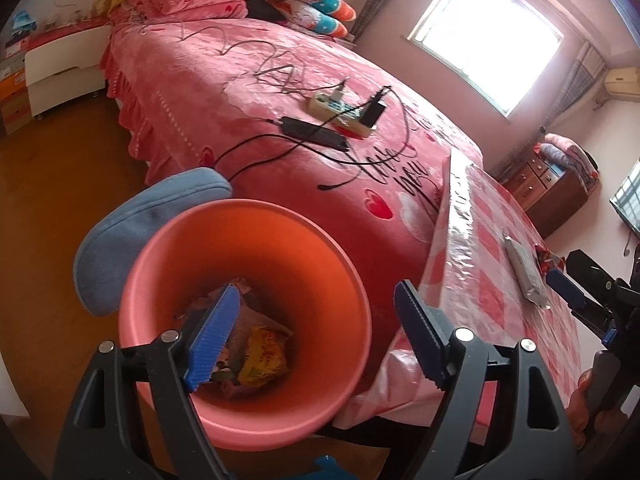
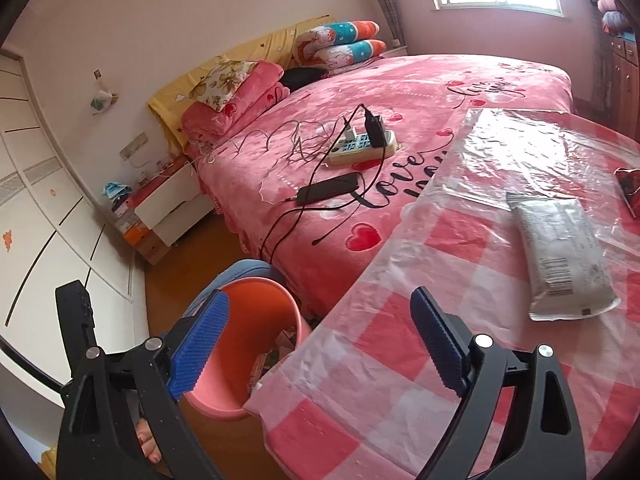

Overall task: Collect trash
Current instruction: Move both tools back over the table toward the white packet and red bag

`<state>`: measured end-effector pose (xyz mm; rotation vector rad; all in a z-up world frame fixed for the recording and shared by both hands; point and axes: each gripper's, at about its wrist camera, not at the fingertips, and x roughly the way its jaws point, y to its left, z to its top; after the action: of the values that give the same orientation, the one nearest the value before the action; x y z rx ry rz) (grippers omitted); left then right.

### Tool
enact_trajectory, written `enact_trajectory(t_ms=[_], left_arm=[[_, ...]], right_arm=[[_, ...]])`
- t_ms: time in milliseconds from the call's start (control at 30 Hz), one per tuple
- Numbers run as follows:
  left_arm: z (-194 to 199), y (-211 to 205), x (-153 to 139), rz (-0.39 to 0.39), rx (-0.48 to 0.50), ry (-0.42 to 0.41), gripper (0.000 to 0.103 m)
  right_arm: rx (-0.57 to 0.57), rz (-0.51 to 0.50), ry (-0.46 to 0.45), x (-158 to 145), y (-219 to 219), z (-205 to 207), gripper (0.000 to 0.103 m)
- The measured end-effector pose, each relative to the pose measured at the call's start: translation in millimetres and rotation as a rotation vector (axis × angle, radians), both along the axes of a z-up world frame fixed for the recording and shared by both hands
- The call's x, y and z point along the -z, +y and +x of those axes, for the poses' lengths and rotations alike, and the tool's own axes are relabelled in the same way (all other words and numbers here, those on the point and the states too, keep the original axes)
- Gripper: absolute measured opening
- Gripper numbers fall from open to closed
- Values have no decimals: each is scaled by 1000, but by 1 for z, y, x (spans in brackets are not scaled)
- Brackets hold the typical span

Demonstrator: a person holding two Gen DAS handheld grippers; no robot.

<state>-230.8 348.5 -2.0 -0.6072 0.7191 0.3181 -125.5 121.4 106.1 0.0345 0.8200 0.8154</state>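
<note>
White wrapper (image 2: 560, 256) lay right of frame on my table (image 2: 380, 360), bin (image 1: 240, 320) lower left beside it. Both my grippers, left (image 1: 316, 336) and right (image 2: 316, 344), gaped empty. Risk: slick plastic cover, wrapper skidding away.

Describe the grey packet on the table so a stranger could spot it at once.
Start at the table with the pink-and-white checked cloth under clear plastic, beside the pink bed. The grey packet lies flat on it, past the open right claw. Unlike the small red wrapper nearby, it is long, silvery grey and barcoded.
</note>
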Motion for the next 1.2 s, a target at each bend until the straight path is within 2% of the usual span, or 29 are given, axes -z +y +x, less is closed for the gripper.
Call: enact_trajectory(t_ms=[500, 1200], left_arm=[[23, -46, -16, 30, 97, 0, 81], [61, -112, -30, 82, 207, 41, 81]], right_arm=[[61, -13, -65, -5, -40, -3, 91], [201, 52, -78, -1, -126, 9, 91]])
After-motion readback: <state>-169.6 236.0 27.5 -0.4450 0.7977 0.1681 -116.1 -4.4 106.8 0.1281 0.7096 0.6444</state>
